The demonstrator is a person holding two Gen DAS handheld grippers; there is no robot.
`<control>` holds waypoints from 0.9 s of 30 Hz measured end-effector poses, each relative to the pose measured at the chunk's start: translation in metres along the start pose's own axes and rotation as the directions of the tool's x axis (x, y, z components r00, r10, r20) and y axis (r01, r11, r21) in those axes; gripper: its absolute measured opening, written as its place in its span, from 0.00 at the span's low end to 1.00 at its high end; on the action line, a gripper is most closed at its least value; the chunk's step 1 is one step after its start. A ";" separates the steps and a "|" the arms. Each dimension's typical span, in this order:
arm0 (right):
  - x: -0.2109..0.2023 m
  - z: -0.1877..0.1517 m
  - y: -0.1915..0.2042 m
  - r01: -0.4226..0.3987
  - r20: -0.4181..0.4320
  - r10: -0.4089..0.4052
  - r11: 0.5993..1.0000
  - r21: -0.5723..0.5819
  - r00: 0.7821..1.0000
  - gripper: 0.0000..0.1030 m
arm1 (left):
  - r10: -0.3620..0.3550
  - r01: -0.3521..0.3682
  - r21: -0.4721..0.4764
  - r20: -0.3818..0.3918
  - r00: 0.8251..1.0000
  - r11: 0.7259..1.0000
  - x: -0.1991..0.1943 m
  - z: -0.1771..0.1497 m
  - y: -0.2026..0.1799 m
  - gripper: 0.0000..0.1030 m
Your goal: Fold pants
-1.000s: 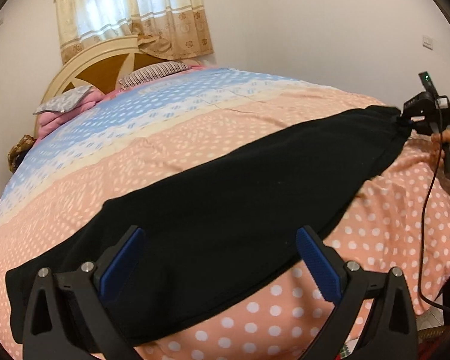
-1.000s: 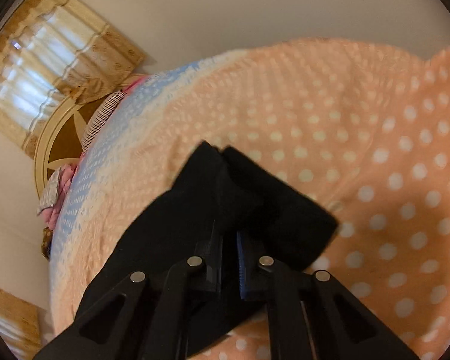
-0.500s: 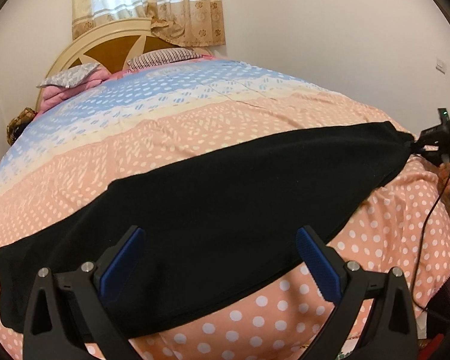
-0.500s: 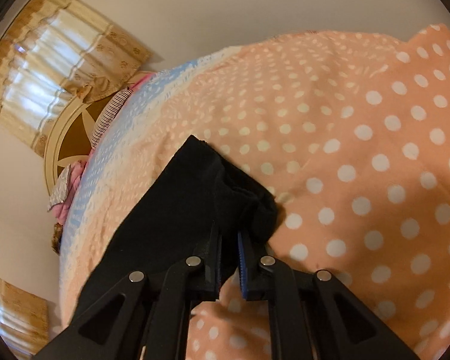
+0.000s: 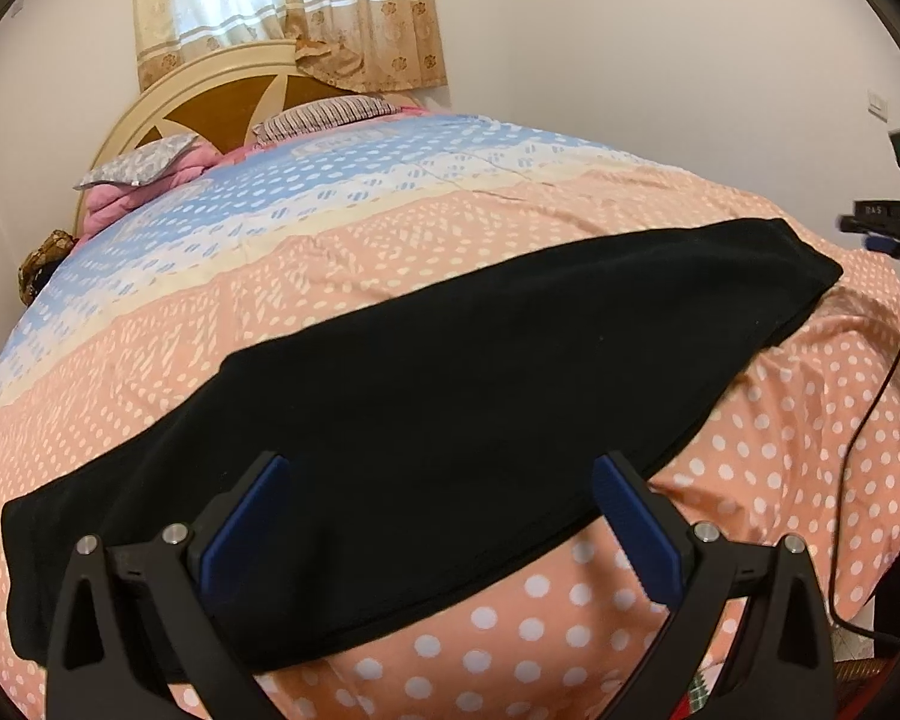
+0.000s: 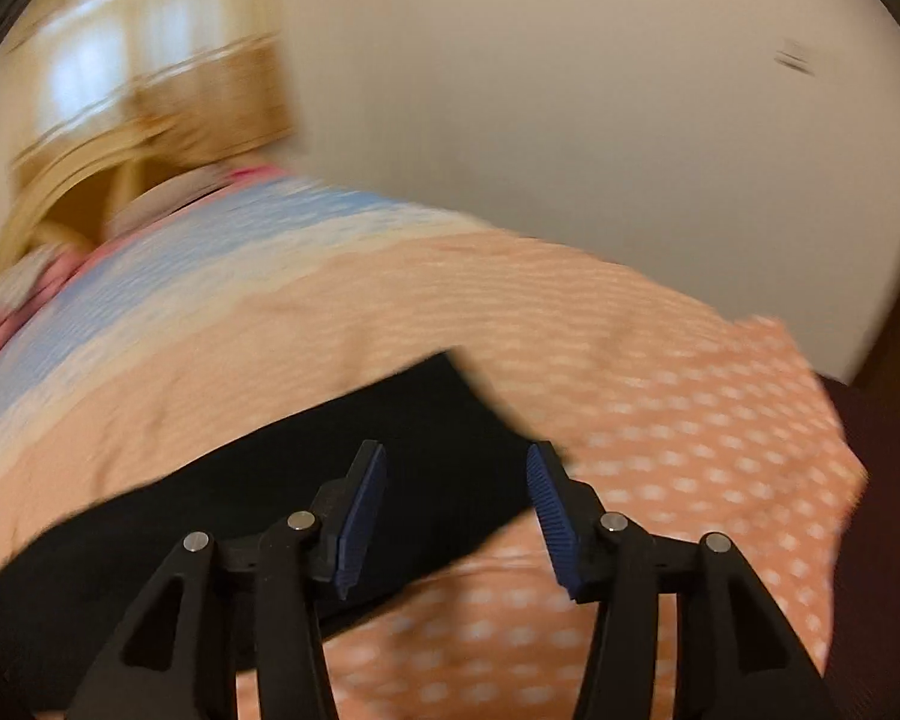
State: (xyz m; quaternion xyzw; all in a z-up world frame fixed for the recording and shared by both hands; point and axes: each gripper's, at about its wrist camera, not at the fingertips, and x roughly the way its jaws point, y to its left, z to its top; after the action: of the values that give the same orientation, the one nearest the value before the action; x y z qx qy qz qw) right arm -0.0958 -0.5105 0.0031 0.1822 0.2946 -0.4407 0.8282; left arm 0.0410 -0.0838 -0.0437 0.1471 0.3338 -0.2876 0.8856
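Left wrist view: black pants [image 5: 450, 420] lie flat in a long band across the polka-dot bedspread [image 5: 780, 450], from the lower left of the frame to the right of centre. The left gripper [image 5: 438, 516] hangs over the band's near edge, jaws wide apart, blue pads [image 5: 243, 531] clear of the cloth. At the right edge of the frame the right gripper [image 5: 885, 231] stands just beyond the band's far end, apart from it.

Right wrist view, blurred: the right gripper [image 6: 456, 510] has just been opening; its jaws stand parted with nothing pressed between them. The pants [image 6: 330, 498] lie on the bedspread [image 6: 690, 450] below, in the lower left and centre. Headboard [image 5: 222, 102] and curtain [image 5: 282, 6] occupy the upper left.
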 end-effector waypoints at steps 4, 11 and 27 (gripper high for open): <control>0.001 0.006 -0.071 0.061 0.018 -0.067 0.973 0.224 0.998 0.50 | 0.007 -0.007 -0.037 -0.007 1.000 0.999 0.003 -0.002 0.008 1.00; 0.003 -0.013 -0.058 -0.226 -0.023 0.233 0.959 0.173 0.972 0.50 | 0.022 -0.023 -0.014 -0.043 0.999 1.000 0.014 -0.008 -0.006 1.00; 0.001 -0.097 0.120 -0.554 -0.387 0.440 0.790 -0.262 0.810 0.49 | 0.144 -0.149 -0.104 -0.060 0.988 0.983 0.004 -0.024 0.045 1.00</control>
State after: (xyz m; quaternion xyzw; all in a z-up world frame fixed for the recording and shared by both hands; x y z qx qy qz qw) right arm -0.0266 -0.3912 -0.0656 0.1639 0.4359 -0.1080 0.8783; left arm 0.0585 -0.0395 -0.0610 0.1304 0.3603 -0.1993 0.9019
